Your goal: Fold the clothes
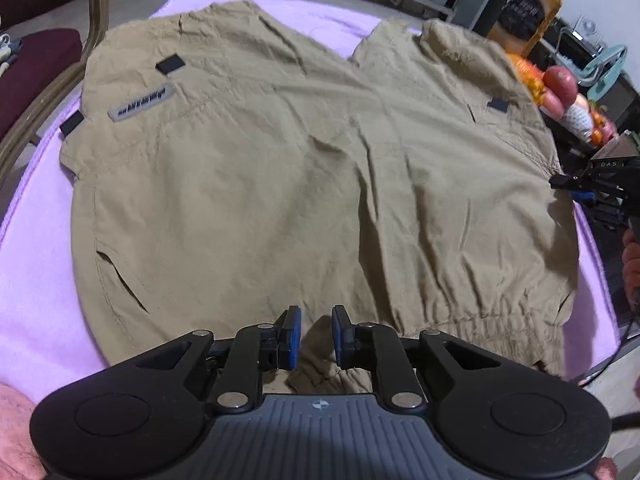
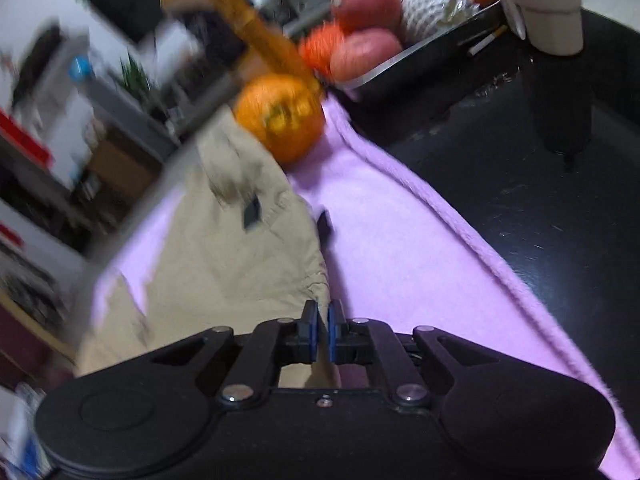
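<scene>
Khaki shorts (image 1: 280, 168) lie spread flat on a lilac blanket (image 1: 36, 248), legs pointing away and the gathered waistband (image 1: 480, 324) nearest me. A grey label (image 1: 140, 102) and black tabs mark the left leg. My left gripper (image 1: 316, 334) sits at the near waistband, its blue pads closed on a raised fold of the cloth. My right gripper (image 2: 322, 332) is narrowed onto the shorts' (image 2: 224, 264) right edge, which runs up between its pads. In the left wrist view, that right gripper (image 1: 558, 182) shows at the shorts' right side. The right wrist view is blurred.
An orange juice bottle (image 1: 528, 8) and a tray (image 2: 420, 52) of apples and oranges stand past the blanket's right corner on a black table (image 2: 520, 220). One orange (image 2: 280, 116) lies at the blanket's edge. A chair with a maroon seat (image 1: 36, 64) stands on the left.
</scene>
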The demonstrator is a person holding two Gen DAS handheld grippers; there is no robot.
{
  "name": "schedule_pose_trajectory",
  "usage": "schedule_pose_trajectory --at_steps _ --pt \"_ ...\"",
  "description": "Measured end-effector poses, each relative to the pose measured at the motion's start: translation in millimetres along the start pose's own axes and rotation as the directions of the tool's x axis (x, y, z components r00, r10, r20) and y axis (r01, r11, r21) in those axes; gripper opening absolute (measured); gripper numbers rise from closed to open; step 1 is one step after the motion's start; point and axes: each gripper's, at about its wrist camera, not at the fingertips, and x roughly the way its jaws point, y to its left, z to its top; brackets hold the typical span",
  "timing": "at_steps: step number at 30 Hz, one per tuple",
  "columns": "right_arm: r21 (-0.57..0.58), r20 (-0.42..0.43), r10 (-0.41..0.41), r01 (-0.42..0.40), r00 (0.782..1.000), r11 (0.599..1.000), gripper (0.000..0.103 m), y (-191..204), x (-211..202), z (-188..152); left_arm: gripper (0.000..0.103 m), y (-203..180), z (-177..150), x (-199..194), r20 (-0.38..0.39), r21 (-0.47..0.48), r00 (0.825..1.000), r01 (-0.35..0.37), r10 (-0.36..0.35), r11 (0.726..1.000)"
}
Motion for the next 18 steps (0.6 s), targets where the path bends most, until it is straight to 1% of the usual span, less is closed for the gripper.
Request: schedule_pose_trajectory --at_steps 1,2,3,5,7,9,10,11,12,13,15,17,18 --pt "0.001 -0.009 -0.013 0.013 1.0 1.0 0.022 -1 -4 -1 0.013 2 -1 -3 0.002 -0.004 1.0 0.0 0.0 1.0" --pt "0.002 -0.019 -0.027 0.027 0.999 1.0 0.029 -3 -8 -2 0.013 4 -2 -7 0.007 -0.013 1.0 0.003 -0.003 1.0" --pt "0.001 -0.026 -0.035 0.035 0.999 0.999 0.031 -4 -13 -3 0.013 7 -3 -13 0.015 -0.022 1.0 0.009 -0.008 1.0" --pt "-0.024 -0.04 -0.022 0.021 0.999 0.999 0.031 1 -34 -8 0.013 12 -5 -27 0.04 -0.031 0.999 0.019 -0.018 0.999" --pt "-0.063 -0.067 0.014 -0.018 0.998 0.998 0.032 12 -53 -18 0.013 16 -7 -37 0.065 -0.047 0.998 0.029 -0.026 0.999" --pt "-0.082 -0.116 0.096 -0.106 0.989 0.991 0.033 27 -61 -32 0.013 19 -6 -38 0.076 -0.068 0.997 0.031 -0.025 0.997" --pt "-0.08 -0.147 0.147 -0.159 0.978 0.984 0.033 35 -61 -39 0.013 19 -3 -36 0.075 -0.072 0.997 0.024 -0.018 0.997" --pt "-0.063 -0.186 0.204 -0.219 0.961 0.974 0.032 44 -55 -46 0.013 17 1 -33 0.076 -0.071 0.997 0.019 -0.014 0.997" --pt "-0.042 -0.225 0.262 -0.278 0.938 0.96 0.032 54 -48 -53 0.013 16 5 -29 0.079 -0.069 0.997 0.018 -0.012 0.997" --pt "-0.013 -0.265 0.32 -0.335 0.91 0.942 0.031 64 -37 -60 0.013 14 10 -26 0.082 -0.066 0.997 0.016 -0.01 0.998" --pt "0.06 -0.34 0.42 -0.426 0.841 0.903 0.03 84 -10 -74 0.013 15 23 -16 0.094 -0.096 0.995 0.028 -0.019 0.995" --pt "0.162 -0.393 0.487 -0.463 0.78 0.872 0.03 97 23 -86 0.013 18 37 -2 0.102 -0.148 0.994 0.059 -0.044 0.987" --pt "0.205 -0.409 0.505 -0.463 0.76 0.863 0.03 100 37 -91 0.013 20 44 5 0.107 -0.176 0.993 0.077 -0.058 0.981"
